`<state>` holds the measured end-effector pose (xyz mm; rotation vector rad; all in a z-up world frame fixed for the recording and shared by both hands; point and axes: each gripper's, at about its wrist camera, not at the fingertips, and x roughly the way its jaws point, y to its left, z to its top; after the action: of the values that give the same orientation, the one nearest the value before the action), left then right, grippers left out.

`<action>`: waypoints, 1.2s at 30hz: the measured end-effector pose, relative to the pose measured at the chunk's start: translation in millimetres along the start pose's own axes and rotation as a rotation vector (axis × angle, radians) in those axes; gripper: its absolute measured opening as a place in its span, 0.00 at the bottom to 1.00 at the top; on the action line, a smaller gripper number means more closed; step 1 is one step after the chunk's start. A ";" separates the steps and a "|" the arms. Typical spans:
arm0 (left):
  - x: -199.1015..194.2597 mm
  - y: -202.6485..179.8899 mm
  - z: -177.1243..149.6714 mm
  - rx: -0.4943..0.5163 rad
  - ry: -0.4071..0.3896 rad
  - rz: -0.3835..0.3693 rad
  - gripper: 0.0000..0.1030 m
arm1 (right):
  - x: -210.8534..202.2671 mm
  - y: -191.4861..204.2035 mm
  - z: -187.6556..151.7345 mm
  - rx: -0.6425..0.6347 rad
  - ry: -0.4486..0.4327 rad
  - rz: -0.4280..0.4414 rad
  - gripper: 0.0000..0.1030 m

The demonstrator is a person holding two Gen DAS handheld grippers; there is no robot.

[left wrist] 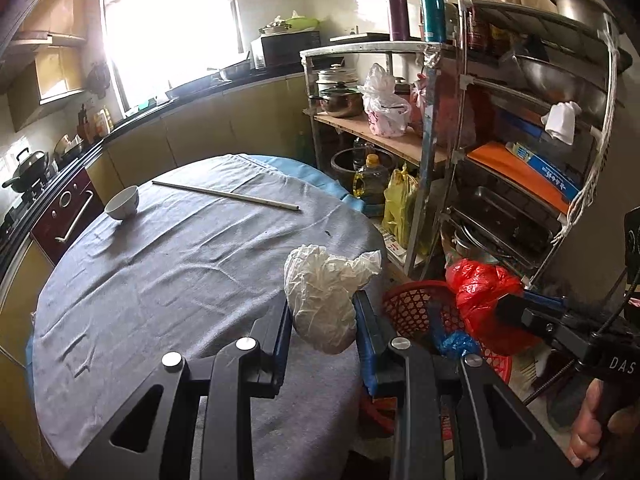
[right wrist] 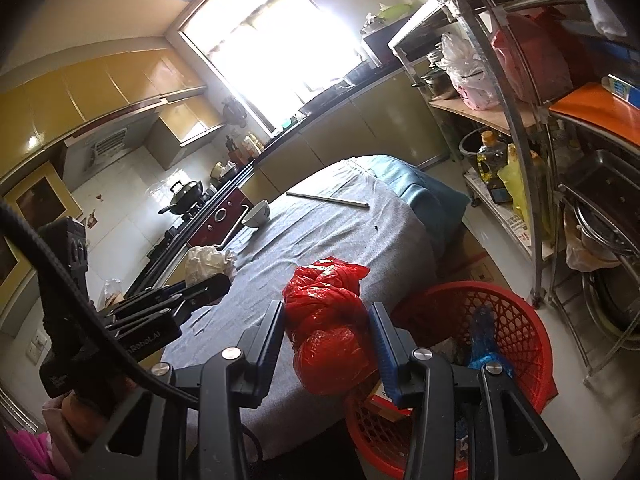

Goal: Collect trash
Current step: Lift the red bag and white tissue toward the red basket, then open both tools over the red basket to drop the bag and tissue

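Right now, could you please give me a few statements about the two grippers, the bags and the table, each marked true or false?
1. The left gripper is shut on a white plastic bag. True.
2. The right gripper holds a blue bag. False: it is shut on a red plastic bag; a blue bag lies in the red basket.
3. The red basket stands on the table. False: it stands beside the table, lower than the grey cloth.
4. A white bowl sits on the cloth. True.
5. The chopsticks rest inside the bowl. False: they lie on the cloth, apart from it.
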<state>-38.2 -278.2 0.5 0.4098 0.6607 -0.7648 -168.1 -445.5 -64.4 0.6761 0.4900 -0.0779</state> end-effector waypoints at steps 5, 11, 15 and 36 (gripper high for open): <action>5.0 -8.8 -2.0 0.020 0.014 -0.006 0.31 | -3.7 -6.0 -2.5 0.012 0.000 -0.005 0.45; 12.3 -17.3 -5.5 0.035 0.033 -0.025 0.31 | -5.9 -12.5 -5.4 0.021 0.005 -0.016 0.45; 18.0 -23.6 -8.7 0.046 0.050 -0.029 0.31 | -6.9 -19.4 -9.2 0.035 0.014 -0.026 0.45; 48.2 -46.3 -26.0 0.077 0.157 -0.122 0.31 | -12.4 -52.6 -22.3 0.104 0.037 -0.069 0.45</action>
<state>-56.9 -318.2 -55.9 0.5067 0.8113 -0.8821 -200.1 -473.9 -104.3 0.7637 0.5480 -0.1568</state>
